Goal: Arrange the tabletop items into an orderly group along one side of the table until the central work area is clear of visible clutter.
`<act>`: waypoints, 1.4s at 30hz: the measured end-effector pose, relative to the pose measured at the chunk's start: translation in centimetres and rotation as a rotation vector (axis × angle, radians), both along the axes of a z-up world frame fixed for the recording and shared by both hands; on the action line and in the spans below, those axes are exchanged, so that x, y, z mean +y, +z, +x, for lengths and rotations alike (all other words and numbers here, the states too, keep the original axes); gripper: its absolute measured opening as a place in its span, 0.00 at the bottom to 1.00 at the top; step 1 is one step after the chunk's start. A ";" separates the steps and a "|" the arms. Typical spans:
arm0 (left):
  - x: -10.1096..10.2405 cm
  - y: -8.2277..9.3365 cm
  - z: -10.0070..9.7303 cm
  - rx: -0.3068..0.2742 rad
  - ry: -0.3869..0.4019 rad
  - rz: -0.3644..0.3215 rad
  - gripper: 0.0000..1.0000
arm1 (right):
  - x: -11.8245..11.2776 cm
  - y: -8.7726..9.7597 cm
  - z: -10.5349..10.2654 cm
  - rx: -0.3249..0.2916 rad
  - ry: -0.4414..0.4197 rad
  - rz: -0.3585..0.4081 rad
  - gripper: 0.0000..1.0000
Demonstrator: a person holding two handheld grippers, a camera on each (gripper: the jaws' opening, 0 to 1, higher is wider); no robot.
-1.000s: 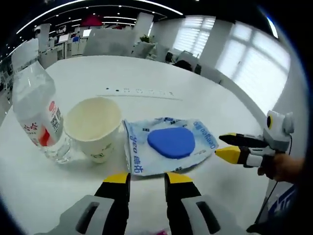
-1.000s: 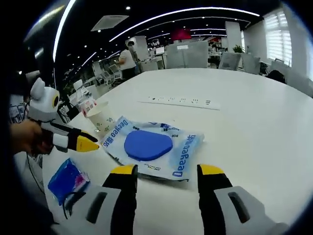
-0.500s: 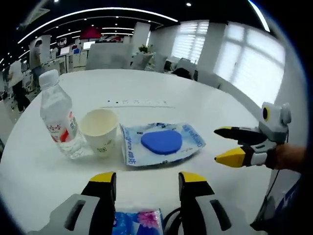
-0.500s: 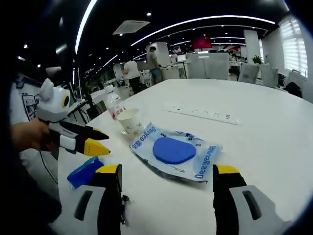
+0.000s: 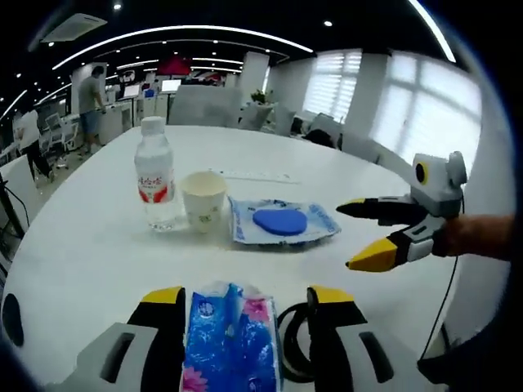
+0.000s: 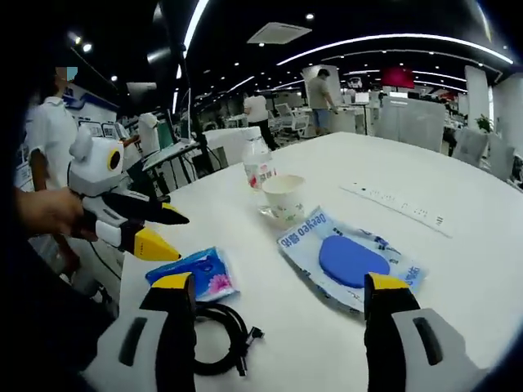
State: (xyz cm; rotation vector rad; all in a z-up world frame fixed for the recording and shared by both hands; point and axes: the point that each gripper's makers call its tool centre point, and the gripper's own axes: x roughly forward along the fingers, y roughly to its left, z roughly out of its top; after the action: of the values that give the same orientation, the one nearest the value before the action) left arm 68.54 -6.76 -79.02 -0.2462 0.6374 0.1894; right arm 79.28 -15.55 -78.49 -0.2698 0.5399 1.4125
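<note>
In the left gripper view, we find the left gripper (image 5: pixel 245 300) at 6 o'clock with its yellow-tipped jaws set wide apart and gripping nothing. A blue tissue pack (image 5: pixel 231 339) lies on the white table (image 5: pixel 82 245) in the gap between them, and we cannot tell whether either jaw touches it. A coiled black cable (image 5: pixel 292 353) lies just beside the pack, toward 5 o'clock. Further out, near the centre of the view, a wet-wipe packet (image 5: pixel 282 224) with a blue lid lies flat. Just beside it toward 9 o'clock stands a paper cup (image 5: pixel 203 200), upright, and next to that a capped water bottle (image 5: pixel 154 183), also upright. At 3 o'clock the right gripper (image 5: pixel 369 233) hangs above the table, its jaws parted and empty, held by a hand (image 5: pixel 478 237).

In the right gripper view, we note the right gripper (image 6: pixel 280 290) at 6 o'clock, jaws wide and empty. The black cable (image 6: pixel 214 335) lies at 7 o'clock with the tissue pack (image 6: pixel 196 275) just beyond it. The left gripper (image 6: pixel 163 230) sits at 9 o'clock, open. The wet-wipe packet (image 6: pixel 347 260) lies toward 3 o'clock, with the cup (image 6: pixel 284 198) and bottle (image 6: pixel 258 170) beyond it. A power strip (image 6: pixel 400 209) lies farther back. People stand among desks in the distance.
</note>
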 end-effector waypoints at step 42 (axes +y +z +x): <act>-3.8 -6.4 -8.7 0.125 0.264 -0.331 0.28 | 6.5 -5.8 -6.5 -0.059 0.393 -0.206 0.33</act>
State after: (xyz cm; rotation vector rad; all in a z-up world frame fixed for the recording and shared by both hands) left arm 59.86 -10.52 -85.44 -0.6431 0.7585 0.3555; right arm 72.77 -9.06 -84.27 -0.6069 0.6060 1.7229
